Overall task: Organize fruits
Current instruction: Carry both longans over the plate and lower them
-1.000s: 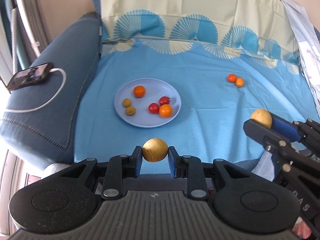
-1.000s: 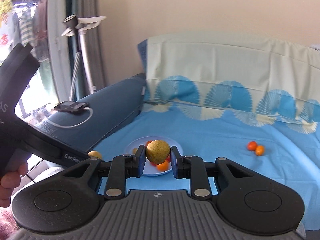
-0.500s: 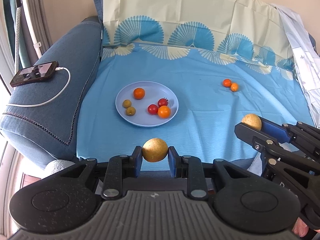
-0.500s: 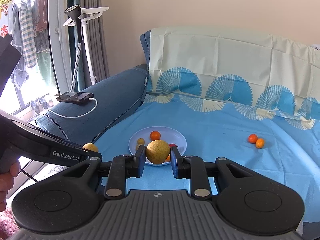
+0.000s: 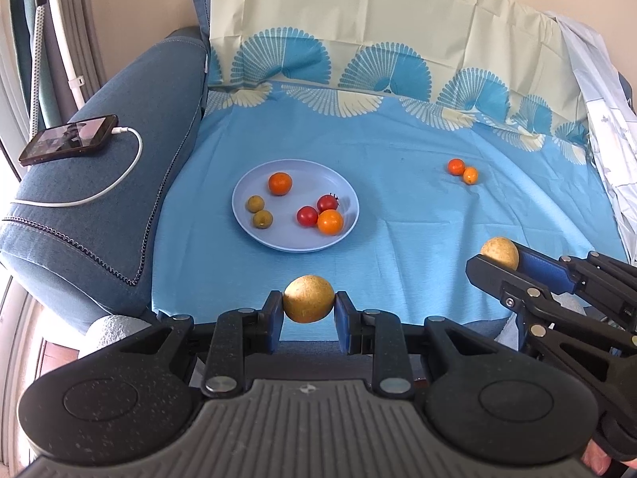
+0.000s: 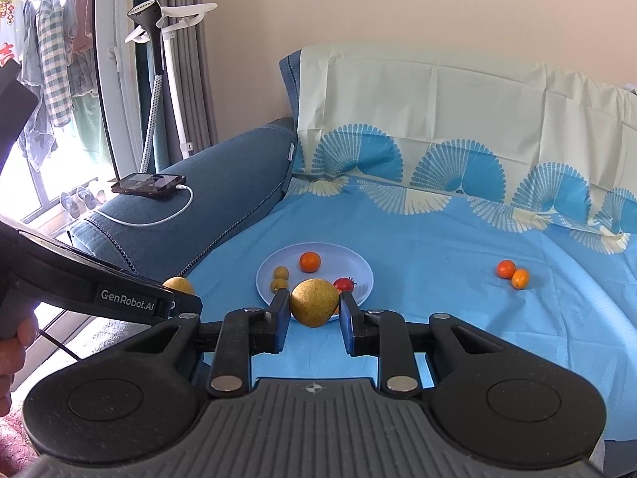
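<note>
My left gripper (image 5: pixel 309 306) is shut on a round yellow-brown fruit (image 5: pixel 308 298), held above the near edge of the blue cloth. My right gripper (image 6: pixel 314 308) is shut on a second yellow-brown fruit (image 6: pixel 314 301); from the left wrist view that fruit (image 5: pixel 499 252) shows at the right. A pale blue plate (image 5: pixel 247 195) on the cloth holds two orange fruits, two red tomatoes and two small green-brown fruits. Beyond both grippers, two small orange fruits (image 5: pixel 462 170) lie loose on the cloth to the right of the plate.
A blue sofa armrest (image 5: pixel 99 183) on the left carries a phone (image 5: pixel 69 139) with a white charging cable. A cream and blue patterned cover (image 5: pixel 378 40) drapes the backrest. A garment steamer stand (image 6: pixel 159 59) and hanging clothes are by the window at left.
Both views have pulled back a little, so the plate and cloth sit lower and smaller in frame. Each gripper keeps its fruit.
</note>
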`<state>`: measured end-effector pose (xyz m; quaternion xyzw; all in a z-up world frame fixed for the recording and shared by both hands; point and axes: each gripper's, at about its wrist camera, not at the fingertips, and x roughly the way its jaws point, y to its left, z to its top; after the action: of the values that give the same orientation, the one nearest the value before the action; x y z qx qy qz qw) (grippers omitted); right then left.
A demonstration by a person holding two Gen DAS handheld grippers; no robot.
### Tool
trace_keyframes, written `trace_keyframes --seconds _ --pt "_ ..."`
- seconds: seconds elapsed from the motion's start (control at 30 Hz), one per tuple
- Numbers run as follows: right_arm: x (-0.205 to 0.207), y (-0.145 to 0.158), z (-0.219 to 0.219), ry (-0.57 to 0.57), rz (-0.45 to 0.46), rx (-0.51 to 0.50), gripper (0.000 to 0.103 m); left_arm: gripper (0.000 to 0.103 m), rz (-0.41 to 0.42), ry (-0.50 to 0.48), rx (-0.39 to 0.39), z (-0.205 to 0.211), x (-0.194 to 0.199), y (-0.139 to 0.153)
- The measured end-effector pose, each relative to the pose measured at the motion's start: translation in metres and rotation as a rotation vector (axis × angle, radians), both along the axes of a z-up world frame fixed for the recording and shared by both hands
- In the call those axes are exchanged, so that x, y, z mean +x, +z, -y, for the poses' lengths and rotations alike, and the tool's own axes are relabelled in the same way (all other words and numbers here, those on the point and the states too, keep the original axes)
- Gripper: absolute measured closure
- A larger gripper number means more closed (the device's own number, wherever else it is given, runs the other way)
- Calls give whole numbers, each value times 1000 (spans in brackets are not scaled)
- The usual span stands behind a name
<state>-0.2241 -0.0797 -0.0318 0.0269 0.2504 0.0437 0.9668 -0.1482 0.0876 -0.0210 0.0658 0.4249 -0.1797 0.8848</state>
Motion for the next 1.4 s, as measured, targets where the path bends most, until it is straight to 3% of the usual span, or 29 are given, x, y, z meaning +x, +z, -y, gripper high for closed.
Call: trace_keyframes --seconds 0.4,0.7,0.97,1.4 --pt "16 -10 1 -2 -45 3 75 73 -42 15 -4 -2 23 -11" --pt "52 -20 7 -19 -82 10 75 73 -57 52 -4 4 77 -16" --pt "112 -43 14 -22 -141 25 75 73 -103 73 29 21 144 -41" --pt "230 -102 11 8 -245 0 75 73 -185 32 75 56 252 -114"
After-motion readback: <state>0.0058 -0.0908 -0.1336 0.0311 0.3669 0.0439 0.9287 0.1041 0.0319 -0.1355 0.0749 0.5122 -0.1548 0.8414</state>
